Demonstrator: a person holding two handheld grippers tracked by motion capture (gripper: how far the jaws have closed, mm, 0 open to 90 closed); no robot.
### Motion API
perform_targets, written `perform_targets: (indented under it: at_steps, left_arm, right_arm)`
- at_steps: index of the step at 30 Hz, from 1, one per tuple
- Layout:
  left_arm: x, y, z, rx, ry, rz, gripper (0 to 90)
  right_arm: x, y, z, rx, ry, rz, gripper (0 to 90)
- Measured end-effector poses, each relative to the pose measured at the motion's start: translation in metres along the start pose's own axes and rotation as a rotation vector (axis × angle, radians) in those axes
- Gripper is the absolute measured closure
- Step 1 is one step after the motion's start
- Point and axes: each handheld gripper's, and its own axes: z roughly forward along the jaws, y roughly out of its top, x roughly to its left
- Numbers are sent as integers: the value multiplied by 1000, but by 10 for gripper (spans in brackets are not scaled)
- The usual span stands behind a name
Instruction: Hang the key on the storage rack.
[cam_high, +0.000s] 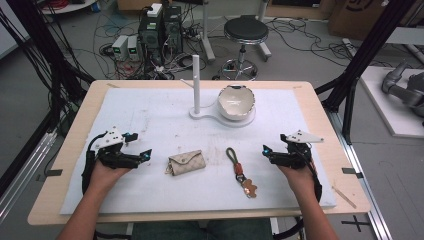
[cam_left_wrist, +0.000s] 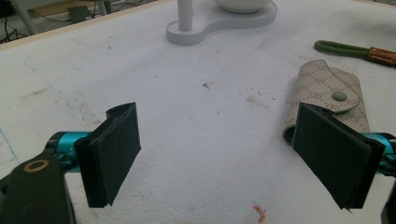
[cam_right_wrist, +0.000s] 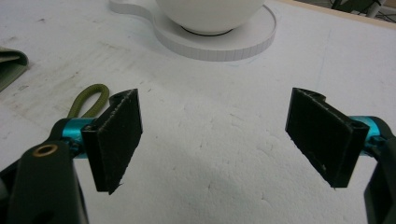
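Both tongs gape empty; left tongs (cam_left_wrist: 217, 156) half-hide the key pouch (cam_left_wrist: 327, 95); right tongs (cam_right_wrist: 217, 142) cut off the keychain (cam_right_wrist: 88, 100).

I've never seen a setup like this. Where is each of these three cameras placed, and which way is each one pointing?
High view: above the person's side, looking forward and down on the white foam-covered table; both forearms show, with left claw and right claw.
Left gripper view: rides the left claw, facing the beige monogrammed key pouch; its own open black jaws show.
Right gripper view: rides the right claw, facing the white ceramic bowl; open jaws too.
Shared: both gripper views catch the olive-green cord keychain and the white post stand.
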Motion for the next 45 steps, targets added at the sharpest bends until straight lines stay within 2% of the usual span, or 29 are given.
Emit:
perform_targets:
  at_steps: [13,19,25,28,31,32,33,37,39,45]
  left_arm:
    - [-1,-1,1,13,-1,-1,151]
    - [-3,0,1,21,3,7,151]
    - [-2,1,1,-2,10,1,151]
    - [1,0,1,-5,16,-11,151]
    - [0,1,0,-4,16,-6,151]
    - [0,1,0,-4,16,-6,151]
    - [0,1,0,-3,15,-1,151]
    - [-1,1,1,1,16,0,151]
    - [0,1,1,1,17,-2,151]
    - [-1,1,1,3,16,0,151]
  right_arm:
    - [-1,0,2,4,-1,15,190]
    - [5,1,3,13,9,-7,190]
    - [17,4,2,8,23,-34,190]
    - [29,8,8,24,45,-57,190]
    - [40,9,13,44,68,-80,190]
    - [40,9,13,44,68,-80,190]
    - [48,10,16,61,87,-92,190]
    - [59,10,21,85,112,-122,190]
    - [68,10,28,122,140,-145,190]
    - [80,8,36,176,162,-179,190]
